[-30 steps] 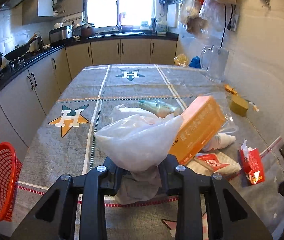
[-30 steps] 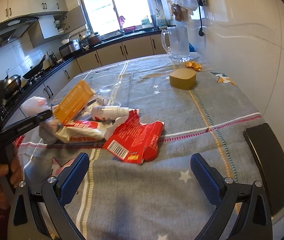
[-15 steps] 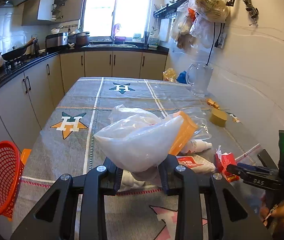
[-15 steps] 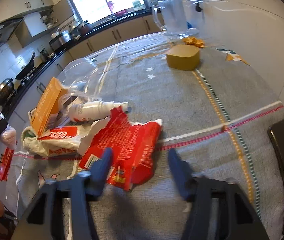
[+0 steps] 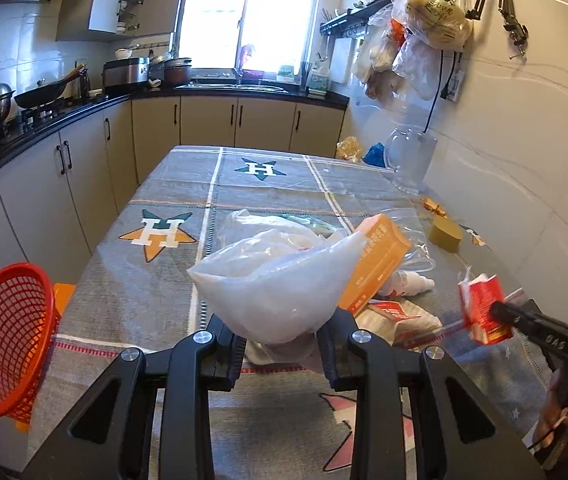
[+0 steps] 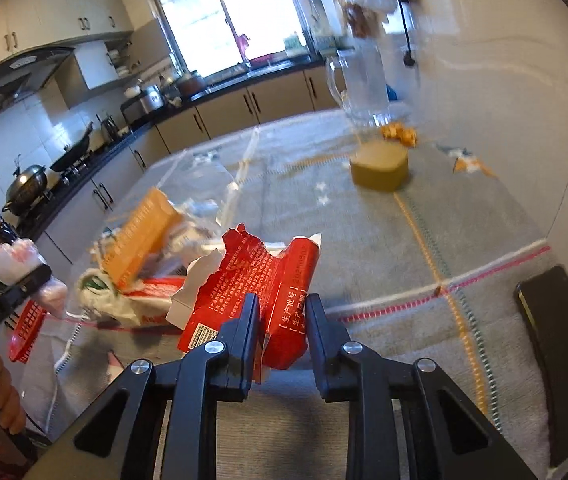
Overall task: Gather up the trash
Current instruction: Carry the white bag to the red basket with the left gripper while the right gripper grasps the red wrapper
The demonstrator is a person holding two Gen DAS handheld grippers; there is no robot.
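Observation:
My left gripper (image 5: 280, 340) is shut on a crumpled white plastic bag (image 5: 280, 288) and holds it above the table's near edge. My right gripper (image 6: 282, 320) is shut on a torn red carton (image 6: 260, 280), lifted off the grey tablecloth (image 6: 395, 240); it also shows in the left wrist view (image 5: 481, 306). An orange box (image 5: 375, 264), a white bottle (image 5: 407, 282), a red-and-white wrapper (image 5: 395, 316) and clear film lie in a heap on the table. A red mesh basket (image 5: 4, 340) stands off the table's left edge.
A tan container (image 6: 379, 166), orange wrappers (image 6: 397, 134) and a clear jug (image 6: 363, 80) stand at the far right by the wall. A dark chair back (image 6: 555, 356) is at the right edge. Counters with pans run along the left.
My right gripper has closed on the red carton and lifted it off the table. My left gripper has risen and pulled back with the plastic bag.

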